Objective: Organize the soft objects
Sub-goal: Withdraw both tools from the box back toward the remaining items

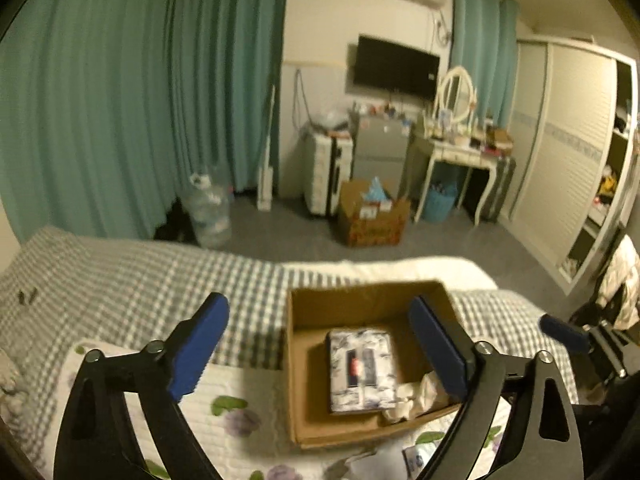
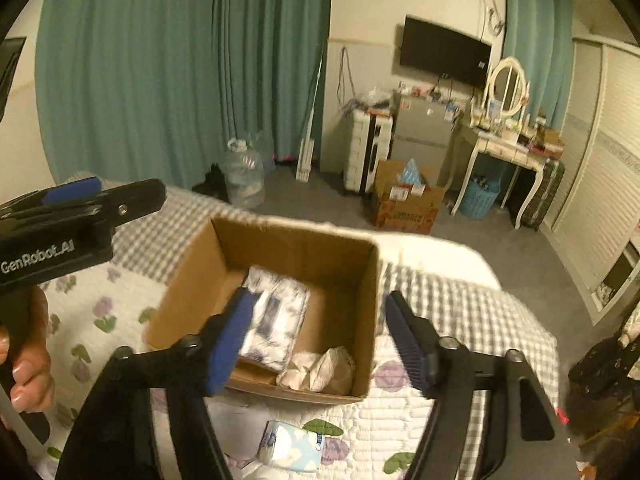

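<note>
An open cardboard box (image 1: 360, 290) (image 2: 296, 230) sits on the bed. Inside lie a white, blue-patterned soft pack (image 1: 360, 368) (image 2: 280, 312) and a crumpled white cloth (image 1: 416, 396) (image 2: 324, 368). My left gripper (image 1: 318, 304) hangs open above the box's left side with nothing between its blue pads; it also shows in the right wrist view as the left gripper (image 2: 72, 192), held by a hand (image 2: 28, 368). My right gripper (image 2: 319, 295) is open over the box, empty. A small pale-blue tissue pack (image 2: 292, 446) (image 1: 418, 456) lies on the quilt in front of the box.
The box rests on a floral quilt (image 2: 100, 320) over a grey checked sheet (image 1: 120, 280). Past the bed's edge the floor holds a water jug (image 1: 210, 212), another carton (image 1: 372, 216), a dressing table (image 1: 460, 152) and a wardrobe (image 1: 580, 160).
</note>
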{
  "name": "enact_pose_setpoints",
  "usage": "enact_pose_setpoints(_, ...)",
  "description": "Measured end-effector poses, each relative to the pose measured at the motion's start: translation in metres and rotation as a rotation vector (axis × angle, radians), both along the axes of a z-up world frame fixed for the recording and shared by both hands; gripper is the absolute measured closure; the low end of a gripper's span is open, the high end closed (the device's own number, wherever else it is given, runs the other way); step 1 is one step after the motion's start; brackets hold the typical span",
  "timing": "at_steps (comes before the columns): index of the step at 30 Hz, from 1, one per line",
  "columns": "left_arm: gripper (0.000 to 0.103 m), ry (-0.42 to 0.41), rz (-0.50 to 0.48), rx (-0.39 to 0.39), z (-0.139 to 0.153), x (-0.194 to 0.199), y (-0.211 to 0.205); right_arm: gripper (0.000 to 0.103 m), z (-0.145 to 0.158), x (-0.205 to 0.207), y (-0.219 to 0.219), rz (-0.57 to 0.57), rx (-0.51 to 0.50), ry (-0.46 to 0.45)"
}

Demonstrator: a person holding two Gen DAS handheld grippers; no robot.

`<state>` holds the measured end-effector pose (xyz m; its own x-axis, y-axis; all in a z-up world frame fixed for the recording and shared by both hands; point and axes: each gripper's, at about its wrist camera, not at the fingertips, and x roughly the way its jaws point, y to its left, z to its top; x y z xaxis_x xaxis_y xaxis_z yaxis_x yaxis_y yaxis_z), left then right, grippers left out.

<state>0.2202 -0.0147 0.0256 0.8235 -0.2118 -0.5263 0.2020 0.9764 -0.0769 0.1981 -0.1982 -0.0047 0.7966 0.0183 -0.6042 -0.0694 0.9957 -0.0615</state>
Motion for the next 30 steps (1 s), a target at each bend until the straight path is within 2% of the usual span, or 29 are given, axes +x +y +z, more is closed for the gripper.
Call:
enact_pose_setpoints(1,0.009,-0.015,0.004,0.002,0.008,-0.005,0.001,0.019,0.01,-0.007,0.001,-0.003,-0.005,-0.019)
enact_pose_setpoints(9,0.007,-0.123,0.032,-0.015,0.058,-0.067,0.027,0.008,0.075,-0.076,0.004,-0.005,-0.01,-0.139)
enact_pose_setpoints(12,0.007,-0.17,0.059,-0.013,0.07,-0.09,0.034,0.006,0.092,-0.104,0.005,-0.013,-0.024,-0.164)
enact_pose_setpoints(14,0.007,-0.199,0.073,-0.016,0.077,-0.106,0.042,0.0,0.1,-0.124,0.005,-0.022,-0.024,-0.184)
enact_pose_setpoints(21,0.007,-0.234,0.094,-0.057,0.086,-0.147,0.059,0.0,0.121,-0.189,-0.002,-0.049,-0.002,-0.241)
enact_pose_setpoints(25,0.007,-0.263,0.097,-0.065,0.088,-0.17,0.063,0.0,0.129,-0.215,-0.002,-0.055,-0.009,-0.261)
enact_pose_setpoints(30,0.007,-0.274,0.098,-0.055,0.084,-0.181,0.065,0.0,0.135,-0.239,-0.002,-0.056,-0.01,-0.273)
